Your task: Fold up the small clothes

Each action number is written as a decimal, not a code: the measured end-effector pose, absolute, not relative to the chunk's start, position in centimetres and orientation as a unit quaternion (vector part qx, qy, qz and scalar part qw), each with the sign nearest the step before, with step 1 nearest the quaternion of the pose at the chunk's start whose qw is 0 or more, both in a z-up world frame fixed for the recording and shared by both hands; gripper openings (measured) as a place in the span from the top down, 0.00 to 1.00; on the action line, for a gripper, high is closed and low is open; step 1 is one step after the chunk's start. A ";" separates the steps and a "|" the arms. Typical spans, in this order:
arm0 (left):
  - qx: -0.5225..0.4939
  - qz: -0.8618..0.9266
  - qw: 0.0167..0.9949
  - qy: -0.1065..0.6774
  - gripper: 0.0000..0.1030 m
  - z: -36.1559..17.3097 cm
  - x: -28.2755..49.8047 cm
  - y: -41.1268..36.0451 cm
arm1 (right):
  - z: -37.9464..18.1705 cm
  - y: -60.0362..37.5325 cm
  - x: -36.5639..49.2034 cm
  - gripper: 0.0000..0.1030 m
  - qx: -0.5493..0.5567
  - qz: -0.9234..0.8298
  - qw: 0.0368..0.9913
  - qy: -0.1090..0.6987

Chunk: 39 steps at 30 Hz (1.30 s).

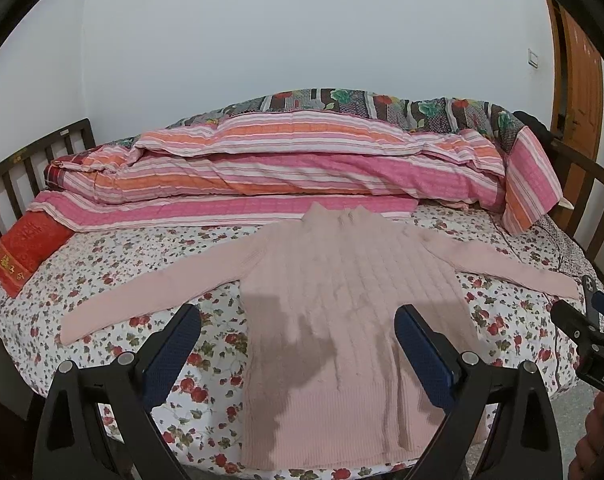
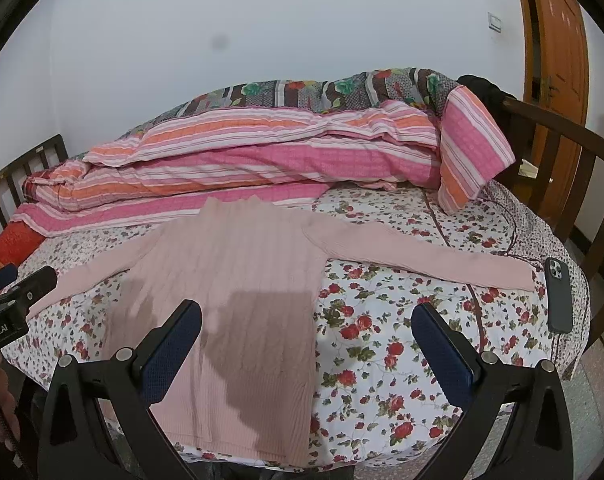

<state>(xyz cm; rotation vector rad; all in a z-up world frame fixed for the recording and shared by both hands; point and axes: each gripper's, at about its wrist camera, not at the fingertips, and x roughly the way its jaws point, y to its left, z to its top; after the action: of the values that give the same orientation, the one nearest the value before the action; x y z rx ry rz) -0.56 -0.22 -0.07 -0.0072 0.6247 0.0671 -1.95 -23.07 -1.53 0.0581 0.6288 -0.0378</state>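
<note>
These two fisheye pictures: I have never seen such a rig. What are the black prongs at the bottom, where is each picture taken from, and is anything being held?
No robot here: a person holds a two-finger gripper in each hand, with a camera on each looking forward along its fingers. The prongs with blue pads are those fingers. One picture looks from the left gripper, the other from the right gripper; each also catches the other gripper at its edge. Both stand open and hold nothing. On the floral bedsheet a pink sweater lies flat, sleeves spread, not yet folded. Behind it is a striped quilt; a dark phone lies past the right sleeve's end.
</note>
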 end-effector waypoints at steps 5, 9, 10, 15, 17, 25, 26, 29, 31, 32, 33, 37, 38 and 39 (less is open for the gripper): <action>-0.004 0.033 0.951 0.309 0.05 -0.2 -0.6 -0.5 | -1.5 -23.1 -2.0 0.00 0.029 -0.018 0.950 0.309; -0.003 0.032 0.950 0.311 0.05 -0.5 -0.7 -0.6 | -1.5 -23.0 -2.0 0.00 0.028 -0.019 0.951 0.309; -0.004 0.032 0.950 0.311 0.05 -0.5 -0.7 -0.6 | -1.5 -23.0 -2.0 0.00 0.028 -0.019 0.950 0.309; -0.003 0.033 0.950 0.312 0.05 -0.5 -0.7 -0.6 | -1.4 -22.8 -2.1 0.00 0.028 -0.018 0.951 0.308; -0.004 0.032 0.949 0.313 0.05 -0.7 -0.6 -0.7 | -1.4 -22.8 -2.2 0.00 0.028 -0.018 0.951 0.308; -0.004 0.032 0.949 0.314 0.05 -0.9 -0.7 -0.7 | -1.2 -22.0 -2.3 0.00 0.026 -0.017 0.951 0.308; -0.004 0.032 0.949 0.314 0.05 -0.8 -0.6 -0.7 | -1.3 -21.9 -2.3 0.00 0.025 -0.017 0.951 0.308; -0.004 0.033 0.949 0.314 0.05 -0.8 -0.6 -0.7 | -1.2 -21.7 -2.2 0.00 0.025 -0.016 0.951 0.308; -0.004 0.032 0.949 0.315 0.05 -0.8 -0.6 -0.7 | -1.2 -21.6 -2.2 0.00 0.024 -0.016 0.951 0.308; -0.004 0.032 0.949 0.314 0.05 -0.8 -0.6 -0.8 | -1.2 -21.5 -2.1 0.00 0.024 -0.015 0.951 0.308; -0.003 0.032 0.949 0.314 0.05 -0.9 -0.7 -0.8 | -1.2 -21.4 -2.2 0.00 0.023 -0.015 0.951 0.308; -0.004 0.032 0.949 0.314 0.05 -0.8 -0.6 -0.7 | -1.2 -21.4 -2.2 0.00 0.024 -0.015 0.951 0.308; -0.004 0.033 0.949 0.314 0.05 -0.7 -0.6 -0.7 | -1.2 -21.3 -2.2 0.00 0.024 -0.016 0.951 0.308; -0.004 0.033 0.949 0.314 0.05 -0.7 -0.5 -0.7 | -1.2 -21.4 -2.2 0.00 0.024 -0.016 0.951 0.308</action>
<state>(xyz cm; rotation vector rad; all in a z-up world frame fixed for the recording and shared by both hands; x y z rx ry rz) -0.53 -0.74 -0.70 -0.0075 0.6399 0.0668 -2.21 -21.37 -1.19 0.0490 0.6256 -0.0319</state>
